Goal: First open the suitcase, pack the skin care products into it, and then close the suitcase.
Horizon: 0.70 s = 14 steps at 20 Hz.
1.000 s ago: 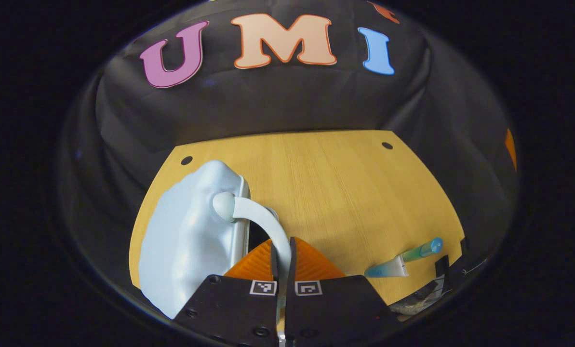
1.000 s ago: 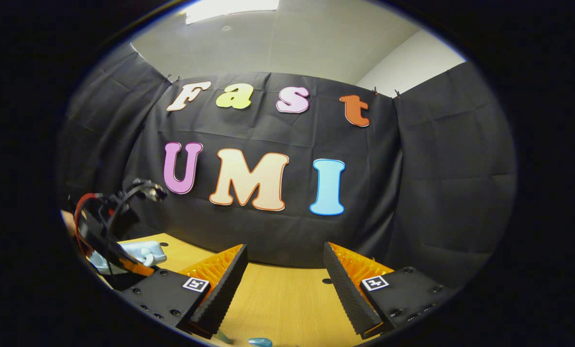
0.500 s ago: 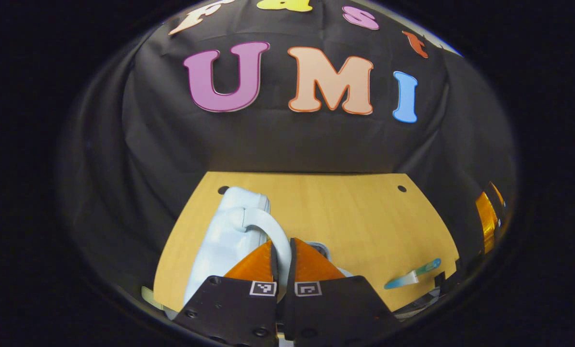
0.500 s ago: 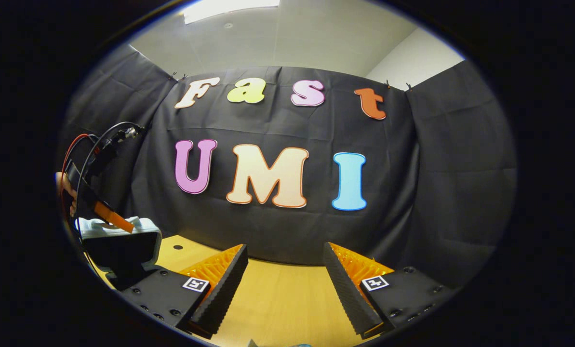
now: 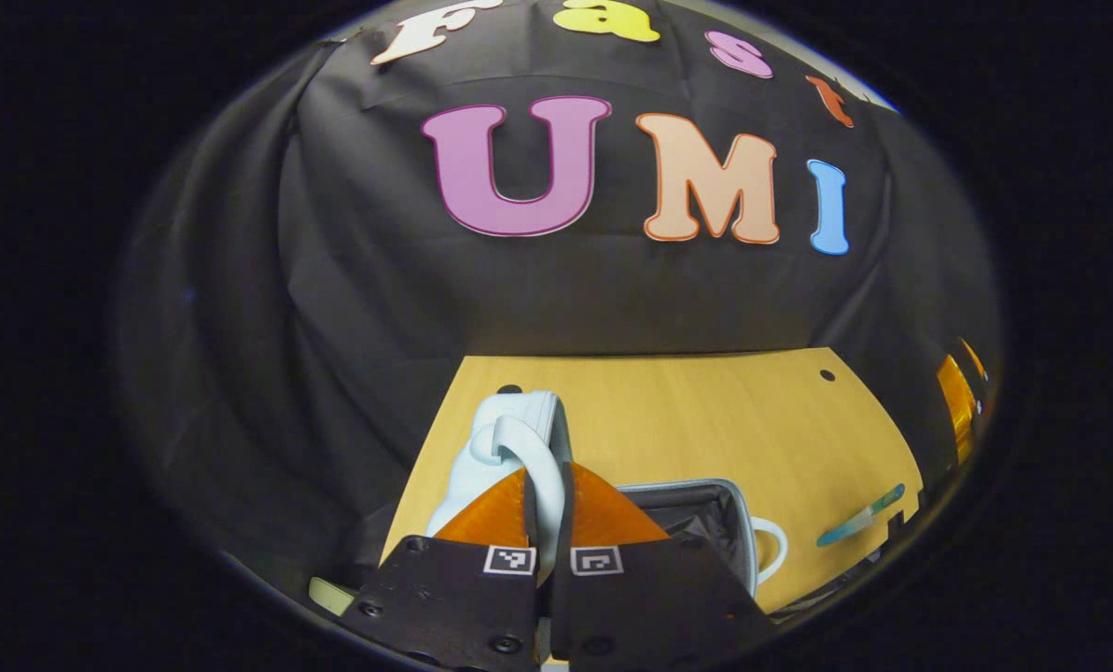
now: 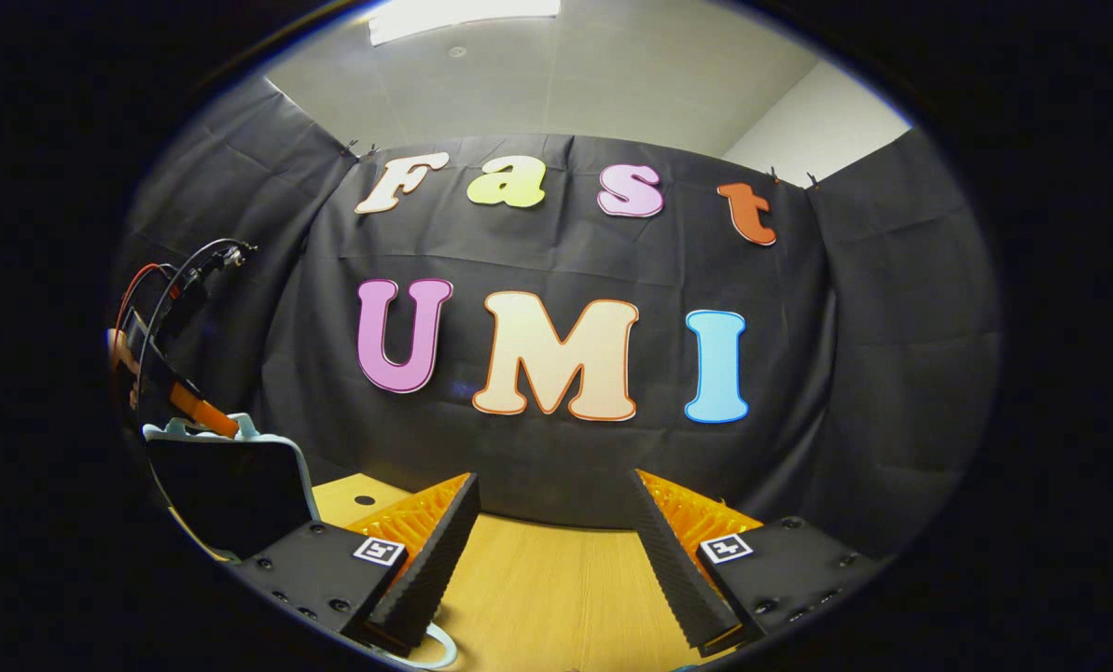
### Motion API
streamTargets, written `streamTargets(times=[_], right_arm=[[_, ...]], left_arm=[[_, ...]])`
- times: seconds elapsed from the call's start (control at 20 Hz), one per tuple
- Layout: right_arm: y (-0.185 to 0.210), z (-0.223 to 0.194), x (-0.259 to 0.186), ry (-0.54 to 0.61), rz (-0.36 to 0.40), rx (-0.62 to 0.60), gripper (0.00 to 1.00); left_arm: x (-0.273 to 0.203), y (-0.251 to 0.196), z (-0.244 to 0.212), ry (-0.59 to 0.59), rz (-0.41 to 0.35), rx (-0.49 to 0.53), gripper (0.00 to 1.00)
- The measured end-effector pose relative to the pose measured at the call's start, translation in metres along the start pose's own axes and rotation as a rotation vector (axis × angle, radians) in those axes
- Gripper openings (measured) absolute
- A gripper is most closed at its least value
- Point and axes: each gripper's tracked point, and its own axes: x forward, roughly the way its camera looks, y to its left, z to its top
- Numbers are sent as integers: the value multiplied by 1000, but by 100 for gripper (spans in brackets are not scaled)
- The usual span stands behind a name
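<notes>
My left gripper (image 5: 545, 471) is shut on the white handle (image 5: 526, 448) of the pale blue suitcase lid (image 5: 481, 467), which stands raised. Below it to the right lies the open lower half (image 5: 696, 518) with dark lining and its own white handle (image 5: 772, 551). A blue-green skin care tube (image 5: 859, 525) lies on the wooden table (image 5: 696, 420) to the right. In the right gripper view the lid (image 6: 229, 485) stands upright at the left, dark inside facing me, with the left gripper (image 6: 187, 403) on its top. My right gripper (image 6: 551, 569) hangs open above the table (image 6: 547, 597).
A pale green object (image 5: 327, 594) pokes out at the table's near left corner. The right gripper (image 5: 955, 411) shows at the far right edge of the left gripper view. A white handle loop (image 6: 437, 646) sits just below my right fingers. Black cloth walls close the back.
My left gripper has swung the lid up by its handle from nearly flat to upright, and the lined lower half has come into view. The right gripper stayed open, barely moving.
</notes>
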Motion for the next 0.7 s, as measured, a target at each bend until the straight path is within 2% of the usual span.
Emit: streamTargets(times=[0.4,0.55,0.7], right_arm=[[30,1,11,12,-12,-14,99],[35,-2,14,23,-11,-20,99],[37,-2,15,30,-12,-32,99]], left_arm=[[23,109,-31,53,118,-22,0],[36,150,-49,76,191,-28,0],[45,175,-71,125,224,-90,0]])
